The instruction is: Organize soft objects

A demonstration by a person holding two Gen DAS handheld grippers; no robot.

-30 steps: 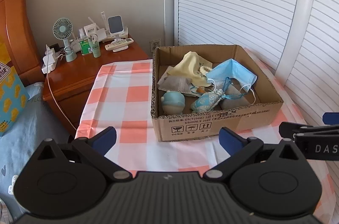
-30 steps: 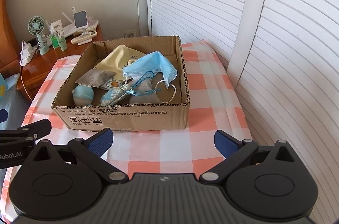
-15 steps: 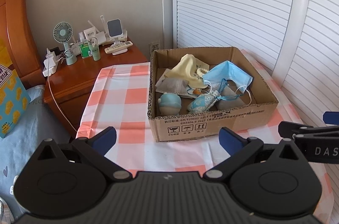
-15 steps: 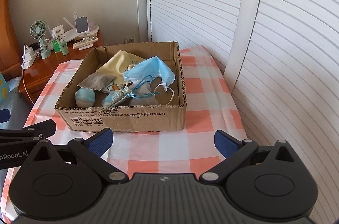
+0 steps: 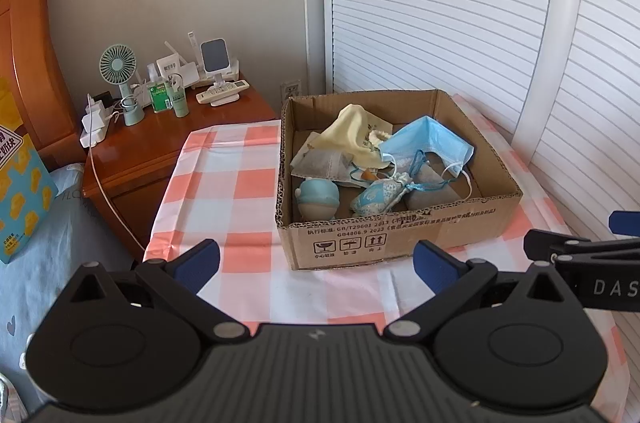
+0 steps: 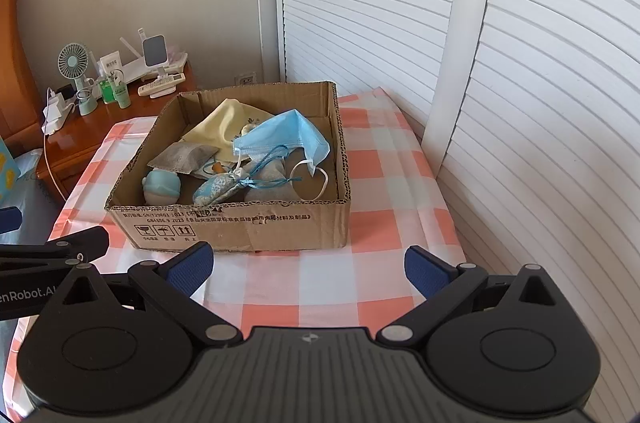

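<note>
Both grippers held low at the near edge of the table, side by side, pointing at the cardboard box. Left gripper: jaws spread wide, nothing between the blue pads. Right gripper: same, fully spread, nothing held. Neither touches the box. Each one's tip shows at the edge of the other's view.

Box sits on the pink-and-white checked tablecloth, top open, flaps cut off, printed side facing the grippers. White louvered doors run just beside the table on the right.

Soft items, all inside the box:
- blue face mask draped on top toward the back right, one white ear loop hanging down to the box floor
- yellow cloth at the back, partly under the mask
- grey pouch lying flat at the left, overlapping the yellow cloth
- small blue round toy in the near left corner, against the front wall
- blue patterned sachet with a blue drawstring, near front centre, just beside the toy
- a grey soft item to the right of the sachet, mostly under the mask; can't tell what it is

Wooden nightstand stands left of the table with a small desk fan, bottles, a remote, a charger.
</note>
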